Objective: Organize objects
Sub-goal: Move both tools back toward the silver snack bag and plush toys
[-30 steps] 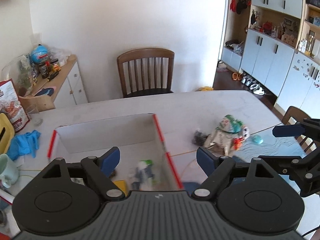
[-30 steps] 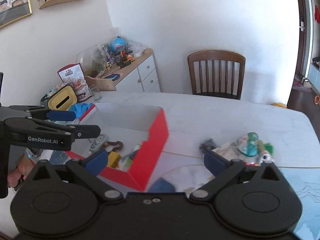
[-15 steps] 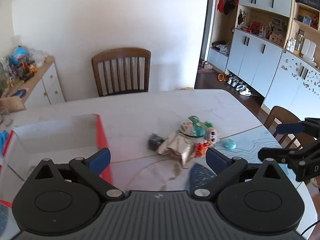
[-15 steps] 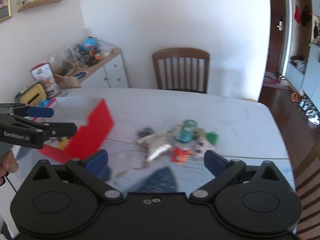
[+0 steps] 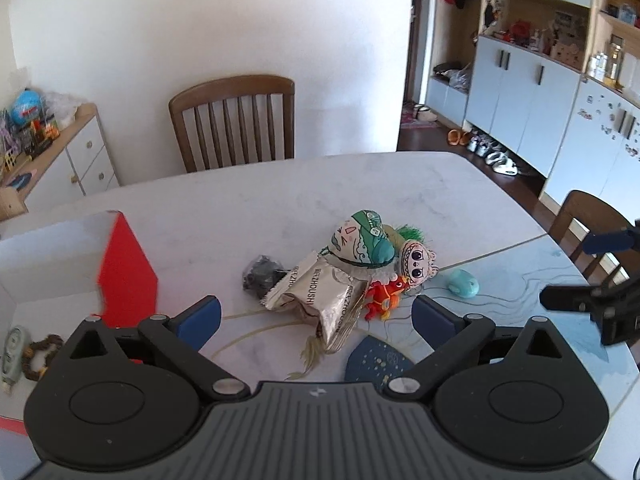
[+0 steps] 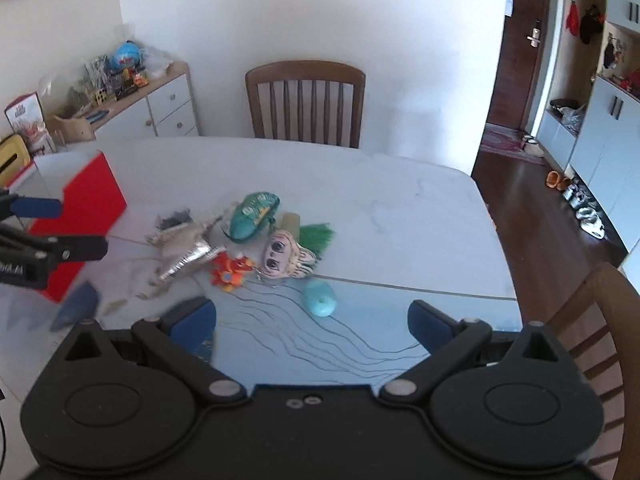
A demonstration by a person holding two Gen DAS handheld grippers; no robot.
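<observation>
Both grippers hang above the white table (image 5: 224, 208) with nothing in them. The left gripper (image 5: 316, 316) has its 2 blue-padded fingers (image 5: 200, 316) spread wide, and the right gripper (image 6: 312, 318) is spread just as wide over the pale blue mat (image 6: 360, 332) with the line drawing.

Ahead of the left gripper lies the loose pile of small things. A crumpled silver foil packet (image 5: 320, 300) sits nearest, with a small black bundle (image 5: 262, 274) touching its left corner. A green-and-cream patterned pouch (image 5: 362, 240) leans on the back of the packet, and a green tassel (image 5: 408, 234) pokes out behind it. Just right of the pouch is a pink big-eyed doll-face charm (image 5: 416, 262), and a little red-orange toy (image 5: 384, 294) lies in front of that, touching the packet. A turquoise oval piece (image 5: 462, 283) rests alone on the mat, near the charm but apart from it.

To the left stands the open red-and-white box (image 5: 128, 276), well apart from the pile. Inside it, on the floor of the box, I can see a pale green gadget (image 5: 14, 350) beside a brown bead bracelet (image 5: 40, 356).

A wooden chair (image 5: 234, 120) is at the far side of the table
</observation>
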